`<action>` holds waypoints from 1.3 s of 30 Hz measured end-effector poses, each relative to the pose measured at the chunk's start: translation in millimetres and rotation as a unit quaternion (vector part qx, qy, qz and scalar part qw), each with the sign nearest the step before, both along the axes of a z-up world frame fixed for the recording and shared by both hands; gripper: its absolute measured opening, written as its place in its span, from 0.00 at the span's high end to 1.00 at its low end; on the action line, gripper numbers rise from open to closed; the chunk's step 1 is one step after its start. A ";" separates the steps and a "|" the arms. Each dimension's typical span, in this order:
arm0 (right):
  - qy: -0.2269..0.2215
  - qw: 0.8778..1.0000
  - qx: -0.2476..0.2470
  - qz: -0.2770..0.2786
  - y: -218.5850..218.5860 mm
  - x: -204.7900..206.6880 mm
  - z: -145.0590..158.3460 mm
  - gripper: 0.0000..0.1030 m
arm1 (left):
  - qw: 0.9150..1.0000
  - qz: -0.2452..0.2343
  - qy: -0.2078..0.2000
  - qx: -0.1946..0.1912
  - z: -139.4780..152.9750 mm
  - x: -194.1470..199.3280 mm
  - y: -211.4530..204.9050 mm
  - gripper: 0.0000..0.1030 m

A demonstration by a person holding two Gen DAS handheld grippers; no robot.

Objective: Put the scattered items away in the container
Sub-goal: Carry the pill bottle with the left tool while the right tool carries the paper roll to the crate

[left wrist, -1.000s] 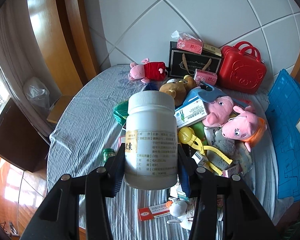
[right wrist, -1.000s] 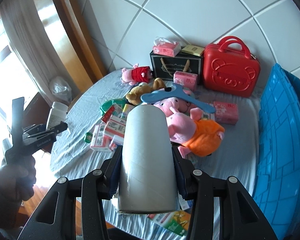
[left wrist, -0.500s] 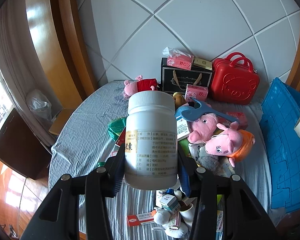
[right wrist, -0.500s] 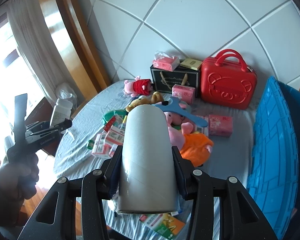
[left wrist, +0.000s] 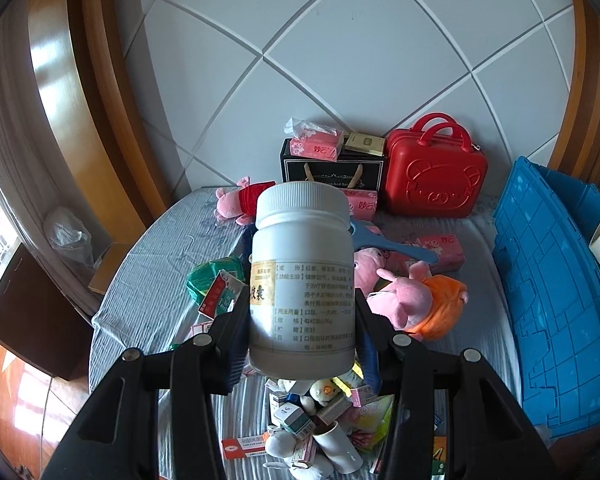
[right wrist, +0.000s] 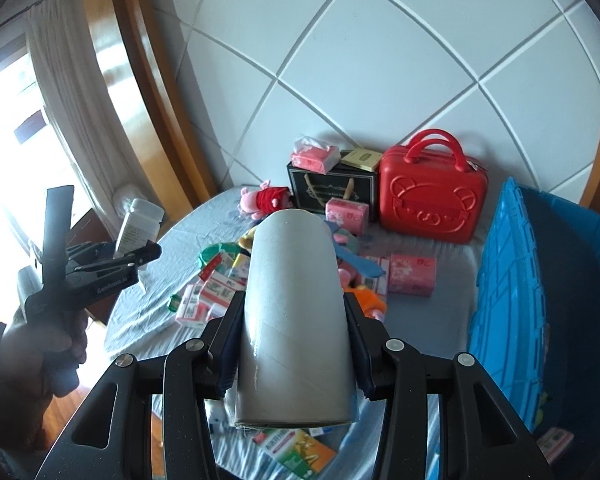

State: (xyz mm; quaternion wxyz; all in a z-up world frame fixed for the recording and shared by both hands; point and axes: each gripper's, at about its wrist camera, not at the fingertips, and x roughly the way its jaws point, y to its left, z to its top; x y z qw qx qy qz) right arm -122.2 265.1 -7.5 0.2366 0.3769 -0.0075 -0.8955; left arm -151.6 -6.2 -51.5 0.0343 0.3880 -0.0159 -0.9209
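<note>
The left hand-held gripper (left wrist: 302,344) is clamped on the lower body of a white medicine bottle (left wrist: 302,280), and the right hand-held gripper (right wrist: 292,356) is clamped across a grey cardboard tube (right wrist: 294,312). Both are held clear above the cluttered tabletop (left wrist: 148,280), probably for carrying to the blue crate (right wrist: 540,300) on the right. The bottle's long axis runs along the fingers with its cap leading, and the tube likewise lies along its gripper, far end forward.
</note>
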 end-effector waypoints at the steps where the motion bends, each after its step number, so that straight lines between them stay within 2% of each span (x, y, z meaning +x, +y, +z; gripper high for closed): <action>1: 0.000 1.000 -0.001 -0.002 6.1 0.0 0.6 0.56 | 1.000 -0.003 0.002 -0.002 2.1 -1.1 6.2 0.56; 15: 0.006 0.999 -0.019 -0.044 96.2 3.1 9.3 0.56 | 0.998 -0.058 0.021 -0.018 26.8 -15.3 107.1 0.56; 28: 0.011 0.994 -0.038 -0.103 180.3 9.6 11.3 0.57 | 0.992 -0.120 0.035 -0.027 45.4 -31.4 197.3 0.56; 34: 0.008 0.990 -0.046 -0.137 216.2 16.6 7.6 0.56 | 0.986 -0.161 0.040 -0.028 52.1 -42.5 247.7 0.56; 39: 0.008 0.985 -0.046 -0.168 246.6 22.8 3.6 0.56 | 0.977 -0.206 0.047 -0.034 58.3 -48.0 299.4 0.56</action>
